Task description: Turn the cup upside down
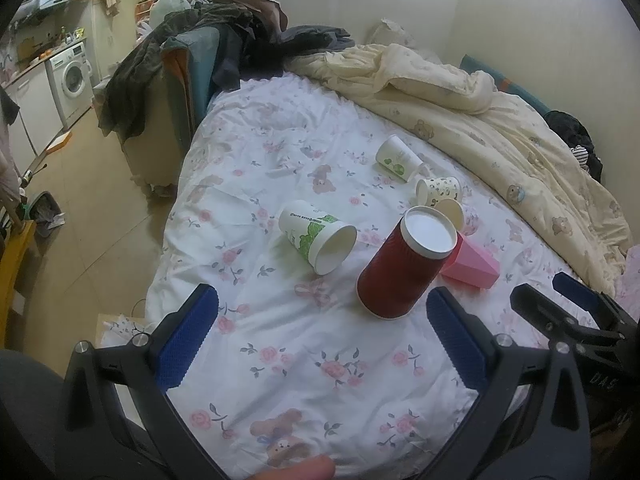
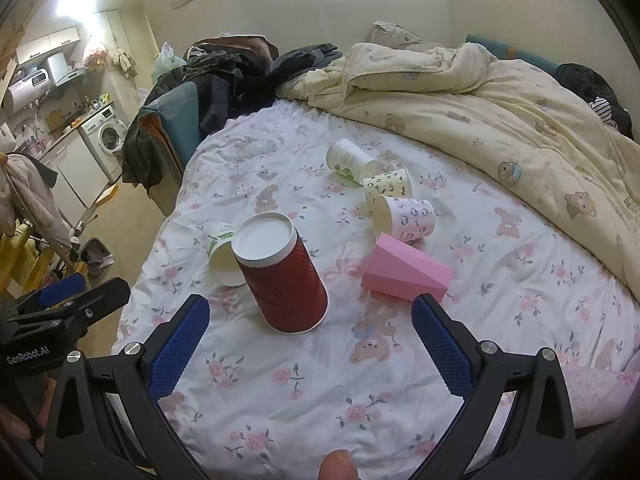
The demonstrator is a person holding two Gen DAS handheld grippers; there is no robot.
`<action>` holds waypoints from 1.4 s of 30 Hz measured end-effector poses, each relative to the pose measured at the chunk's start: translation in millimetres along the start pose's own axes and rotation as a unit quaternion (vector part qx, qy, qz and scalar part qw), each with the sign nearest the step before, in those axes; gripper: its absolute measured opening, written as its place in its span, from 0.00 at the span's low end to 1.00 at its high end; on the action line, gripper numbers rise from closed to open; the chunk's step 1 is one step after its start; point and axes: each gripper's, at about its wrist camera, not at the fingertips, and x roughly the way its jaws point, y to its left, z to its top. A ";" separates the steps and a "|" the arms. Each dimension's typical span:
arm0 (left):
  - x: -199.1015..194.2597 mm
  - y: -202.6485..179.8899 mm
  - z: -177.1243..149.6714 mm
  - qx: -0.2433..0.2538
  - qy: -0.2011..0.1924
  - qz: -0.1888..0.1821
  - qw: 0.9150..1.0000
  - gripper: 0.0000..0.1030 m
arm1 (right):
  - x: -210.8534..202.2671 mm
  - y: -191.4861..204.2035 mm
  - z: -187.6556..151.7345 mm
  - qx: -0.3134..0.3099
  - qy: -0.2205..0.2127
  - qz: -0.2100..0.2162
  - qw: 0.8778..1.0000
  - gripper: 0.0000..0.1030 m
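Observation:
A dark red ribbed cup (image 1: 400, 268) stands upside down on the floral bedsheet, white base up; it also shows in the right wrist view (image 2: 284, 280). My left gripper (image 1: 320, 308) is open and empty, just in front of the cup. My right gripper (image 2: 310, 316) is open and empty, also just short of the cup. A pink faceted cup (image 2: 404, 272) lies on its side right of the red one. A white and green cup (image 1: 316, 236) lies on its side to the left.
Further back lie a green-print cup (image 2: 350, 160) and two small patterned cups (image 2: 388, 186) (image 2: 404, 216), all on their sides. A cream duvet (image 2: 500, 120) is bunched at the back right. The bed's left edge drops to the floor (image 1: 80, 220). Clothes pile (image 1: 192, 52) at the back left.

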 end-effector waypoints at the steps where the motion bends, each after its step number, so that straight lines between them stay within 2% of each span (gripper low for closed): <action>1: 0.0 0.0 0.0 0.000 0.000 0.000 1.000 1.00 | 0.0 0.1 0.0 0.000 0.000 0.000 1.000 1.00; 42: -0.5 0.3 1.5 0.003 0.001 -0.004 1.000 1.00 | -5.6 -5.3 1.4 0.005 -0.005 0.004 1.000 1.00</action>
